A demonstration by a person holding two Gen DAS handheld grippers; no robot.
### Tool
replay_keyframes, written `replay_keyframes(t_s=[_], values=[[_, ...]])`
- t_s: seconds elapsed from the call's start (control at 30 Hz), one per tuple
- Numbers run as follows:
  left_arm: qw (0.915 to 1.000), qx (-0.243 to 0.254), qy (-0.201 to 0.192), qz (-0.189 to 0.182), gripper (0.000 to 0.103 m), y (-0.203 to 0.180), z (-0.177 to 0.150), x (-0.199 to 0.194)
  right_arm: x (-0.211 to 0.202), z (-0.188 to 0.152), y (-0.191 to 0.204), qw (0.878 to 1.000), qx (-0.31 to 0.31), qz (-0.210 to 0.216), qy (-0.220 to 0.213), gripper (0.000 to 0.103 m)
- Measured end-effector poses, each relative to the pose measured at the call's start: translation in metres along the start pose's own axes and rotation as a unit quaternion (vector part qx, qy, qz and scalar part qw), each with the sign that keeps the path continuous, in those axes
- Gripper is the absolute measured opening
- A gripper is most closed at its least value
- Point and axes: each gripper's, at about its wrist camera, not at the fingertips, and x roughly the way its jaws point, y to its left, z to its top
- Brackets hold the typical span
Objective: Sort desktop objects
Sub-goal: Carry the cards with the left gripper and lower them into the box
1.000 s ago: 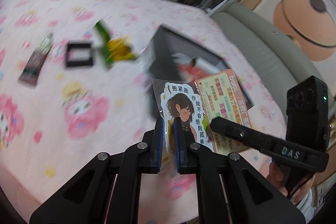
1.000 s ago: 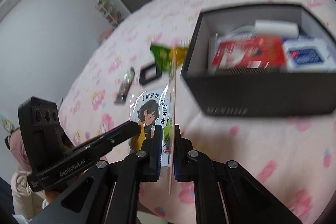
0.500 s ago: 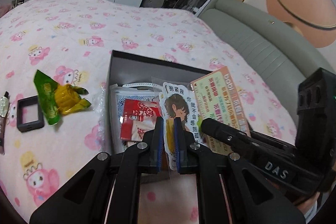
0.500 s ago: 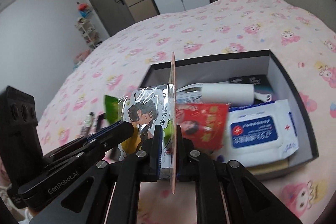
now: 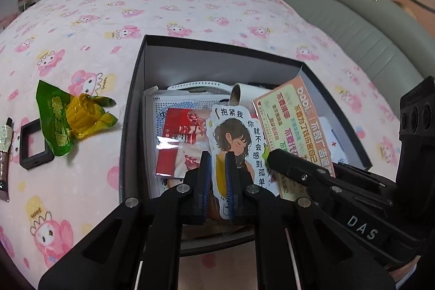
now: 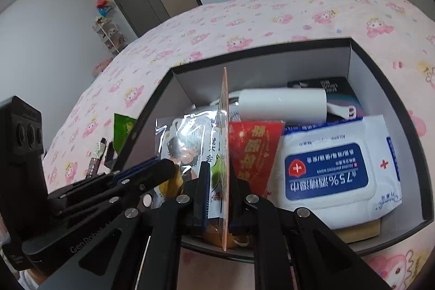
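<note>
Pink bedspread, left wrist view: the bed (image 5: 190, 12) carries a dark open box (image 5: 136, 89) and loose things to its left.
Left hand-held gripper (image 5: 218, 175): clenched on a die-cut sticker card (image 5: 236, 137) showing a cartoon girl, in a clear sleeve; the card stands up between the blue pads, above the near part of the box.
Right hand-held gripper (image 5: 274, 158): reaches in from the right, its tip against the lower edge of an orange-and-green leaflet (image 5: 296, 121), just beside the sticker card.
Box contents: red packet (image 5: 179, 137), white roll (image 5: 244, 95), printed sheets below.
Outside the box: green-and-yellow snack wrapper (image 5: 65, 118), black square frame (image 5: 34, 144), small tube (image 5: 5, 154) at the left edge.

Right wrist view, right hand-held gripper (image 6: 220, 189): clenched on the leaflet (image 6: 225, 143), seen edge-on and upright, over the box's near left corner.
Left hand-held gripper (image 6: 165, 167): enters from the left, gripping the sticker card (image 6: 187, 143), just left of the leaflet.
Box (image 6: 361, 56) contents: wet-wipes pack (image 6: 334, 167) at right, red packet (image 6: 252, 151), white roll (image 6: 282, 103), a dark booklet (image 6: 326, 86) at the back.
</note>
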Motion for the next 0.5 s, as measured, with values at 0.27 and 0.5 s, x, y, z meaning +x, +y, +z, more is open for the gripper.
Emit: replay_keyframes(t_s=[0.27, 0.5], values=[[0.9979, 0.031, 0.015, 0.055, 0.01, -0.018, -0.003, 0.011, -0.017, 0.003, -0.006, 0.999, -0.009, -0.033, -0.011, 0.04], [0.9958, 0.033, 0.038, 0.076, 0.018, -0.021, 0.001, 0.02, -0.022, 0.006, -0.008, 0.997, -0.014, -0.073, -0.016, 0.041]])
